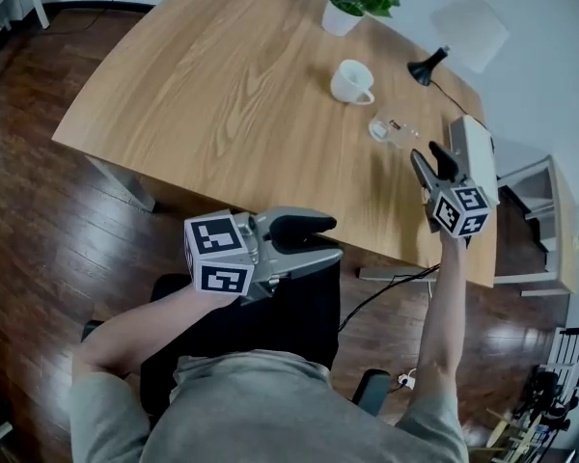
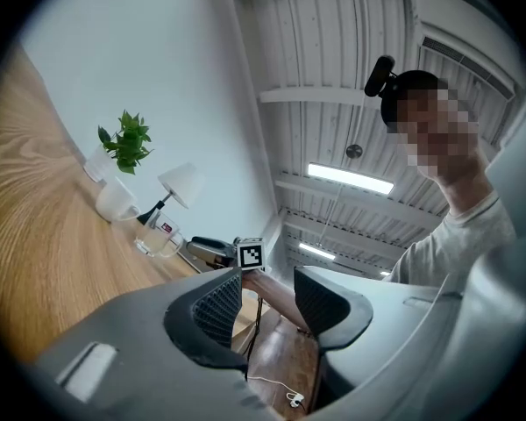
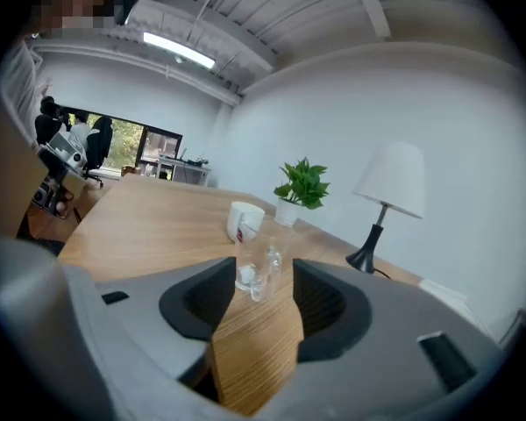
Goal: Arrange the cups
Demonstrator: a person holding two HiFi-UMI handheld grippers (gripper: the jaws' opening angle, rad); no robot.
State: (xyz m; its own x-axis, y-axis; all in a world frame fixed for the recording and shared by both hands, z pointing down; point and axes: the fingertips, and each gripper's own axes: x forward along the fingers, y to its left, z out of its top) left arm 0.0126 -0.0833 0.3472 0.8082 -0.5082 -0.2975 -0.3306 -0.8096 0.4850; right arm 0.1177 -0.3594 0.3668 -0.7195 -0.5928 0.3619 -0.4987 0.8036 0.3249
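Cups stand upright on the wooden table (image 1: 222,95), toward its 1 o'clock end: a white mug (image 1: 351,81) and a clear glass cup (image 1: 391,129). The mug sits at 11 o'clock from the glass cup, near it but not touching. Neither cup is held, so I think the arranging is either finished or not started; I cannot tell which. The right gripper (image 1: 429,157) hangs at 5 o'clock from the glass cup, jaws wide apart with nothing in them. The left gripper (image 1: 330,239) is off the table at 6 o'clock, jaws apart and empty too. The mug looks smooth and round with a loop handle. The glass cup is see-through. The table has stripy light wood.
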